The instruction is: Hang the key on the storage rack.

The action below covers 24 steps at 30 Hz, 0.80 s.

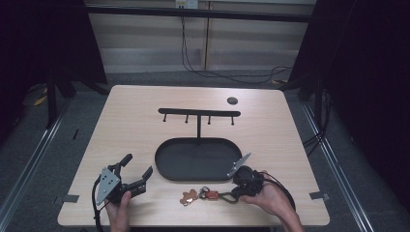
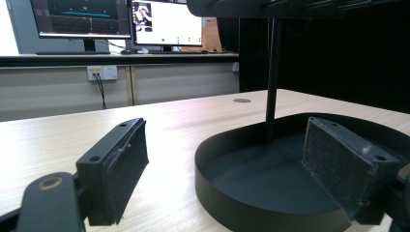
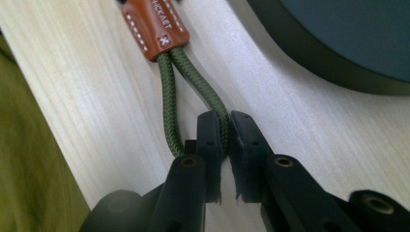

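A key strap lies on the table in front of the black oval tray (image 1: 164,166). It has an olive green cord loop (image 3: 167,96), a brown leather tab (image 3: 154,26) and a copper-coloured charm (image 1: 189,197). My right gripper (image 3: 226,120) is shut on one strand of the green cord, low over the table; in the high view the right gripper (image 1: 234,193) sits at the cord's right end. My left gripper (image 1: 139,165) rests at the front left, open and holding nothing. In its own view the left gripper (image 2: 227,135) faces the tray's wall (image 2: 227,203).
A black rack (image 1: 199,112) with several hooks stands on a post (image 2: 273,72) rising from the tray's back. A small dark disc (image 1: 232,100) lies at the far right of the table. The tray's rim (image 3: 314,53) runs close beside the cord. Monitors stand beyond the table.
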Each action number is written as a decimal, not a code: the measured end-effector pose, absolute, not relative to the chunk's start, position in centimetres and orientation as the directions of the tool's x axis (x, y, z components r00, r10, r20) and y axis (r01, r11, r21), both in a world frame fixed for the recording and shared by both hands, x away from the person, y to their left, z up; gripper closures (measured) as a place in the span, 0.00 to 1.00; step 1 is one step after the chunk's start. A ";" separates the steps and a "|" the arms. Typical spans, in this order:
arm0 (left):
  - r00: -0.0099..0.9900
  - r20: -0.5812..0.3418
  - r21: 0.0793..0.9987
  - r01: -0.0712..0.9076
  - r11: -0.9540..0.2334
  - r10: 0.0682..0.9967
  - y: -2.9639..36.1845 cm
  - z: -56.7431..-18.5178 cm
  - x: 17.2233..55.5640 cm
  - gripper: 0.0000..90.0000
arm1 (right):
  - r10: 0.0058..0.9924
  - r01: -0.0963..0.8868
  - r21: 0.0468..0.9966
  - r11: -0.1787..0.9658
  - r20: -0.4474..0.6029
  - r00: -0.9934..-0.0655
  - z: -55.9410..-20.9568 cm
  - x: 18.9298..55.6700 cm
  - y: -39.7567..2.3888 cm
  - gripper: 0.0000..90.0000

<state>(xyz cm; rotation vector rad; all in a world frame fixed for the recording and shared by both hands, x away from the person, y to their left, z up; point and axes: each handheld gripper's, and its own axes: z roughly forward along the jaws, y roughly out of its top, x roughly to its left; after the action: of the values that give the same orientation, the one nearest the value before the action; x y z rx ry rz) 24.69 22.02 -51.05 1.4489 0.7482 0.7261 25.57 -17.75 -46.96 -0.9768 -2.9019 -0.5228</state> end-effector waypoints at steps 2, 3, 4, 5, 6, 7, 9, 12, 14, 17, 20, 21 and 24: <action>0.586 -0.009 1.000 0.016 0.000 0.810 22.0 -51.0 24.7 0.18 | 0.599 0.609 0.277 0.743 0.131 -0.790 -46.9 25.6 -17.4 0.94; 0.586 -0.009 1.000 0.016 0.000 0.810 22.0 -51.0 24.7 0.18 | 0.598 0.608 0.265 0.748 0.127 -0.791 -46.8 25.7 -17.2 0.95; 0.586 -0.009 1.000 0.015 0.000 0.810 22.0 -51.1 24.7 0.18 | 0.598 0.608 0.265 0.748 0.127 -0.791 -46.8 25.7 -17.2 0.95; 0.586 -0.009 1.000 0.016 0.000 0.810 22.0 -51.0 24.7 0.18 | 0.591 0.600 0.253 0.759 0.120 -0.798 -46.8 25.8 -17.0 0.95; 0.586 -0.009 1.000 0.016 0.000 0.810 22.0 -51.0 24.7 0.18 | 0.592 0.601 0.237 0.763 0.115 -0.798 -46.7 26.0 -16.8 0.95; 0.588 -0.009 1.000 0.015 0.000 0.809 22.0 -51.1 24.7 0.18 | 0.589 0.598 0.203 0.775 0.110 -0.801 -46.6 26.2 -16.4 0.96; 0.588 -0.010 1.000 0.015 0.001 0.809 22.0 -51.1 24.7 0.18 | 0.589 0.599 0.195 0.776 0.112 -0.800 -46.6 26.3 -16.3 0.96; 0.588 -0.009 1.000 0.016 0.000 0.809 22.0 -51.0 24.7 0.18 | 0.590 0.604 0.168 0.779 0.126 -0.797 -46.6 26.6 -16.1 0.96; 0.588 -0.010 1.000 0.015 0.001 0.809 22.0 -51.0 24.7 0.18 | 0.584 0.599 0.150 0.787 0.132 -0.801 -46.5 26.9 -16.0 0.96; 0.585 -0.007 1.000 0.014 -0.002 0.811 22.0 -51.0 24.7 0.18 | 0.573 0.587 0.138 0.798 0.130 -0.809 -46.1 27.0 -15.6 0.96; 0.588 -0.009 1.000 0.015 0.000 0.809 22.0 -51.0 24.7 0.18 | 0.573 0.587 0.141 0.797 0.130 -0.809 -45.3 27.2 -15.5 0.96; 0.586 -0.007 1.000 0.014 -0.002 0.810 22.0 -51.0 24.7 0.18 | 0.569 0.583 0.142 0.800 0.132 -0.812 -44.7 27.4 -15.6 0.96; 0.586 -0.007 1.000 0.014 -0.001 0.810 22.0 -51.0 24.7 0.18 | 0.556 0.570 0.131 0.811 0.133 -0.821 -44.1 27.5 -15.3 0.96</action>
<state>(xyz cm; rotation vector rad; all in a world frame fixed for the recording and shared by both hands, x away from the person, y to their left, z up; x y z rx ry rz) 24.69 22.04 -51.04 1.4499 0.7474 0.7277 27.48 -15.26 -44.11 -0.9051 -2.9047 -0.2526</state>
